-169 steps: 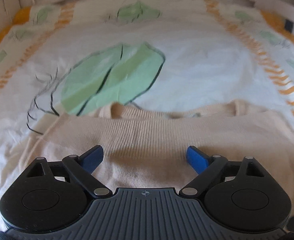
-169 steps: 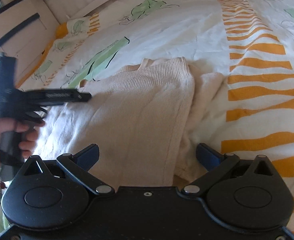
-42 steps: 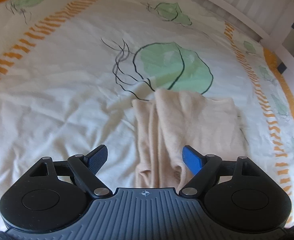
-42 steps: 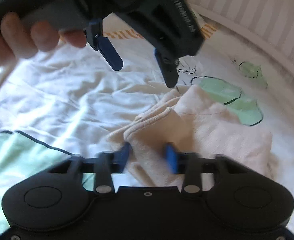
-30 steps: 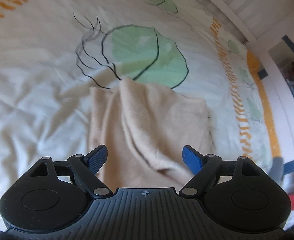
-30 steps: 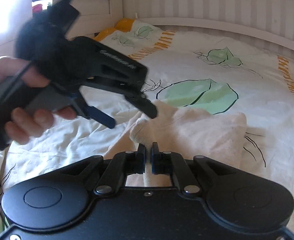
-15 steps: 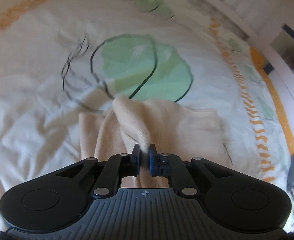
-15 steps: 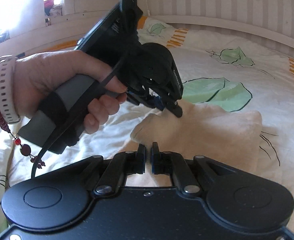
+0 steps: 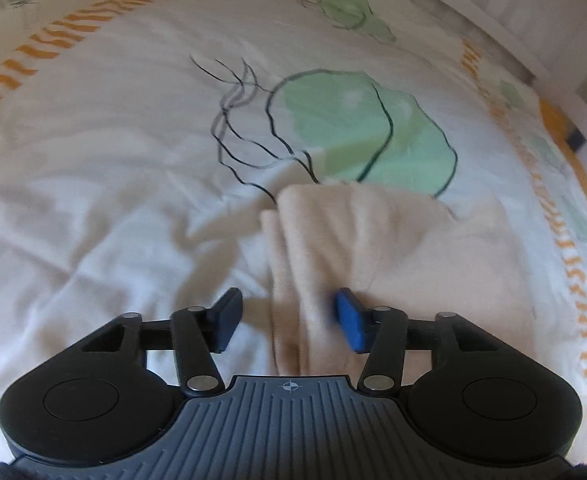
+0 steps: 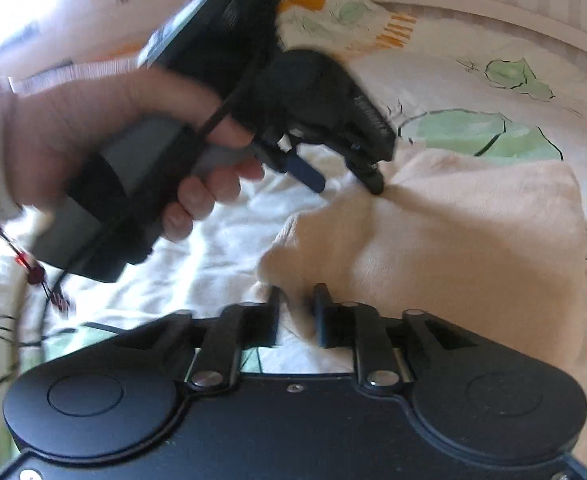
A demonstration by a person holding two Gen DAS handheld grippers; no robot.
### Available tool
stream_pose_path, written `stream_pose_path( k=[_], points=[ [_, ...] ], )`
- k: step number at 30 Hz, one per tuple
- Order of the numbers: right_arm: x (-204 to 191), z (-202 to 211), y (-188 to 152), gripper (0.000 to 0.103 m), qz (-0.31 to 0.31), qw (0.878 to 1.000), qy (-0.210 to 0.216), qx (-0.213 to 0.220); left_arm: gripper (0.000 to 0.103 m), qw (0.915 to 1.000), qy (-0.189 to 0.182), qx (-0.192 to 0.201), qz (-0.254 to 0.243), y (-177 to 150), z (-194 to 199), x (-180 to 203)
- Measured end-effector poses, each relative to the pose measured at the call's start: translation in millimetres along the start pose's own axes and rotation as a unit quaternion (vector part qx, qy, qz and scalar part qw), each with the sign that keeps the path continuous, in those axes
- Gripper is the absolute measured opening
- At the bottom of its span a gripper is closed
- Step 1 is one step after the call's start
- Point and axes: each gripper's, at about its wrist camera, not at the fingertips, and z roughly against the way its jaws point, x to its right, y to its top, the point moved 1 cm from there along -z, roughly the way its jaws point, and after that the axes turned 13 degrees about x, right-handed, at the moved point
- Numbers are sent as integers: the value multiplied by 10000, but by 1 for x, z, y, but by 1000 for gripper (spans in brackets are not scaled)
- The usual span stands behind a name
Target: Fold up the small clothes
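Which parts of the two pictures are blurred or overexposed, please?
Left wrist view: the bedspread and beige sweater are smeared by motion; the left gripper is sharp. Right wrist view: the hand is blurred, the top-left corner is blown out white, and the right gripper fingers are slightly smeared.

No legible text, label, brand or number on anything here.

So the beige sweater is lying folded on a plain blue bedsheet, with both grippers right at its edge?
Not plain blue. The left wrist view shows the beige sweater on a white bedsheet printed with green leaves and orange stripes. The rest holds.
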Motion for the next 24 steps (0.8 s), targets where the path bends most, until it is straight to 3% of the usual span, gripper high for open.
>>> stream_pose_path(
  k=[1,3,7,15,17,19,24],
  points=[
    [5,9,2,55,-67,9999,26,110,51,9999,92,72,38,3,5,-1],
    [15,32,6,62,-149,9990,-69,421,51,9989,324,351,-27,9,17,3],
    [42,57,13,69,-284,9955,-487,767,52,9962,123,714,-482,20,25,35],
    [94,58,12,70,-563,9918,-965,617,52,9956,-492,454,-651,8,-16,76],
    [97,55,12,70,-532,9925,-955,552,51,9973,-176,416,-575,2,-30,68],
    [100,47,16,70,-469,9932,-924,539,53,9958,320,654,-550,-5,-33,59],
    [116,34,31,70,-526,9931,-885,558,52,9946,434,840,-426,-8,-23,47]
  ],
)
